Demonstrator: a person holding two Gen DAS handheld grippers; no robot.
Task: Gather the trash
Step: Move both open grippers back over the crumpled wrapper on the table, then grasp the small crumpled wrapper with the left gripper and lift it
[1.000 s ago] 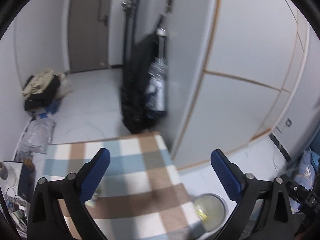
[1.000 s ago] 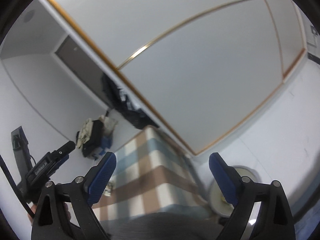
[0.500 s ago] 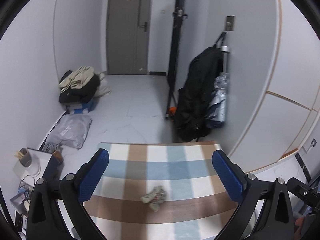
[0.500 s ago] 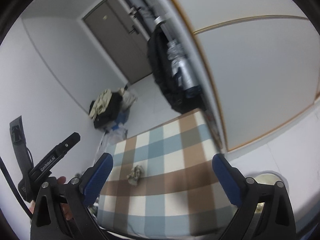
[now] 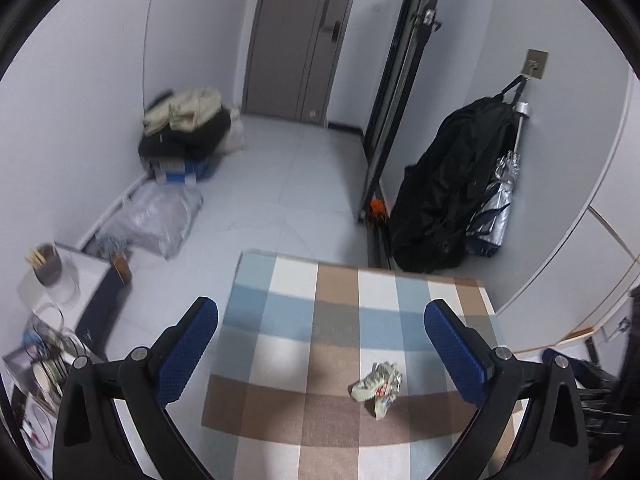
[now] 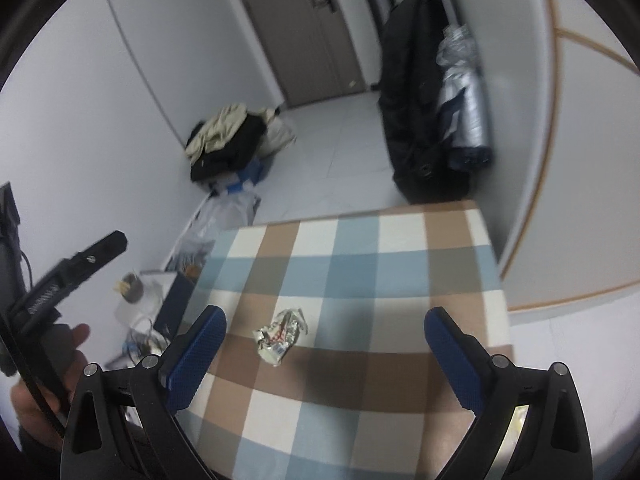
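Note:
A crumpled wrapper (image 5: 378, 387), pale with red print, lies on a table under a blue, brown and white checked cloth (image 5: 304, 320). My left gripper (image 5: 321, 316) hangs above the table, open and empty, with the wrapper below and right of its middle. In the right wrist view the same wrapper (image 6: 281, 335) rests between and slightly beyond the blue pads of my right gripper (image 6: 325, 322), which is also open and empty. The checked cloth (image 6: 360, 248) fills the middle of that view. A hand (image 6: 48, 368) holds the left gripper's handle at the lower left.
A black bag (image 5: 444, 196) and a silver folded umbrella (image 5: 496, 204) hang against the right wall. Clothes pile (image 5: 184, 124) and plastic bags (image 5: 156, 216) sit on the floor by the left wall. A low shelf with a cup (image 5: 46, 264) stands left of the table. A grey door (image 5: 296, 36) is behind.
Both cameras have swung down and left from the cupboard wall toward the table. The wrapper has come into view and now sits closer to both grippers. The jaws stay wide apart.

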